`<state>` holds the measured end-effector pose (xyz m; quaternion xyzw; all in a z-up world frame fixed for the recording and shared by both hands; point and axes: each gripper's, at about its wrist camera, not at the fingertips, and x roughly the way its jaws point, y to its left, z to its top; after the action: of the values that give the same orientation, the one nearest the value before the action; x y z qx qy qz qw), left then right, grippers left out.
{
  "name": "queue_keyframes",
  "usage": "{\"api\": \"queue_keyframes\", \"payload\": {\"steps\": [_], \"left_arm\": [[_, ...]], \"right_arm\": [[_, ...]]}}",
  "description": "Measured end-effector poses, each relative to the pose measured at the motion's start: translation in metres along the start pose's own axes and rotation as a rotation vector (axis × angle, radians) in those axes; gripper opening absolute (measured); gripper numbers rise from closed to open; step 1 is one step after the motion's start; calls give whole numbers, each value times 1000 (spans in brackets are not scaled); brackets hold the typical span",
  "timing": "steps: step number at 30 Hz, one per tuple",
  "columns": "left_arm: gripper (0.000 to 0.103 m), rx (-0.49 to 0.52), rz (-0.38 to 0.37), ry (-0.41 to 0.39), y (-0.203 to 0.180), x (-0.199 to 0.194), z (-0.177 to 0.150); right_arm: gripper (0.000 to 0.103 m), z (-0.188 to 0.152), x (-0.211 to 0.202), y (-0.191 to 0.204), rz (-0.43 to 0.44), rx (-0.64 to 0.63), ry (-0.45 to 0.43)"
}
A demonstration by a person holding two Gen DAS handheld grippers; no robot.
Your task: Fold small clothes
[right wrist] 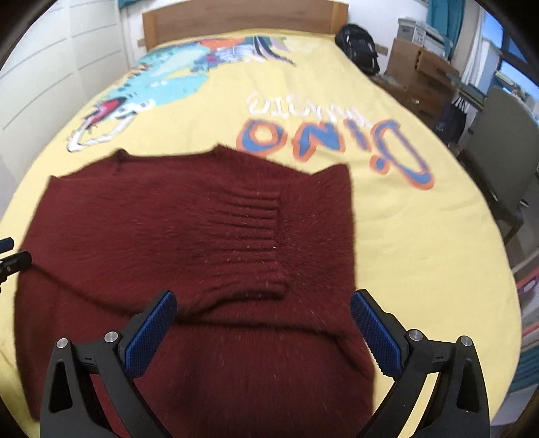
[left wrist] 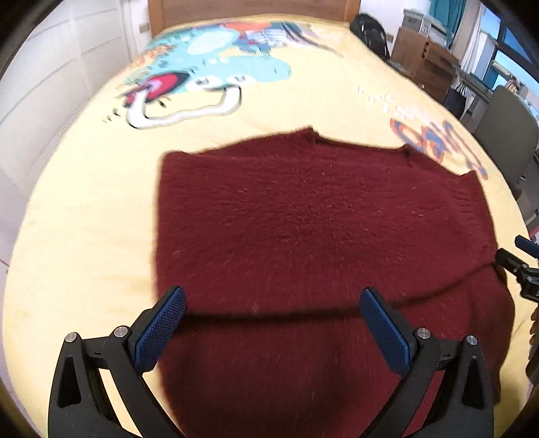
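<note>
Fingers of both grippers spread apart, empty, above the half-folded maroon sweater on the bed; grabbing only the top layer could undo its fold.

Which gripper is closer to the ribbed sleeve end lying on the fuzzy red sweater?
Right. The ribbed cuff of the fuzzy dark red sweater lies just ahead of the open right gripper; the open left gripper faces plain knit, with the cuff far off to its side.

Bed with wooden headboard, covered by yellow blanket bearing cartoon print. Lying directly on blanket: dark red sweater, partly folded, near front edge. Black bag beside far right corner.
</note>
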<state>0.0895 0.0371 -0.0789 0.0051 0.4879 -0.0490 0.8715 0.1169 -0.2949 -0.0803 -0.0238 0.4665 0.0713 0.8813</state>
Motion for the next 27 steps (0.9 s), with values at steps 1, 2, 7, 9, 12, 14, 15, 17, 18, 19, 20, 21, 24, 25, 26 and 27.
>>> {"api": "queue_keyframes", "payload": {"steps": [1,2,7,9,12,14,15,17,18,19,20,21,24,25,26,27], "left_arm": [[102,0,8,-19,1,-12,-6],[102,0,20,-27,3,-21,-12],[102,-9,83,-39,10,-47,-51],[102,-7,100,-14,11,-50,-71],[102,-47,77,21,15,-55,-96],[102,-77,63,34,17,-62,-110],[102,-83,66,38,17,-65,-115],[102,-91,70,49,17,-70,-125],[102,-94,68,58,16,-71,-130],[102,-98,65,70,16,-72,-135],[102,-103,64,80,16,-72,-141],[102,-107,63,89,16,-71,-146],[102,-118,70,138,17,-65,-161],[102,-121,72,152,17,-63,-165],[102,-124,73,164,17,-62,-168],[102,-128,72,173,17,-60,-170]], "right_arm": [[102,-4,-12,-2,-4,3,-10],[102,-7,-19,-4,-10,3,-16],[102,-38,-57,-12,-33,6,-36],[102,-55,-67,-16,-22,33,-28],[102,-79,-74,-22,-39,44,7],[102,-96,-77,-29,-44,57,35],[102,-107,-78,-33,-52,71,49],[102,-122,-79,-39,-57,90,69],[102,-131,-80,-43,-61,100,79],[102,-137,-81,-45,-64,106,88],[102,-144,-81,-47,-66,112,98],[102,-151,-80,-49,-66,119,110],[102,-166,-80,-54,-58,142,126],[102,-168,-79,-55,-54,147,131],[102,-171,-78,-55,-50,150,136],[102,-171,-77,-54,-45,151,141]]}}
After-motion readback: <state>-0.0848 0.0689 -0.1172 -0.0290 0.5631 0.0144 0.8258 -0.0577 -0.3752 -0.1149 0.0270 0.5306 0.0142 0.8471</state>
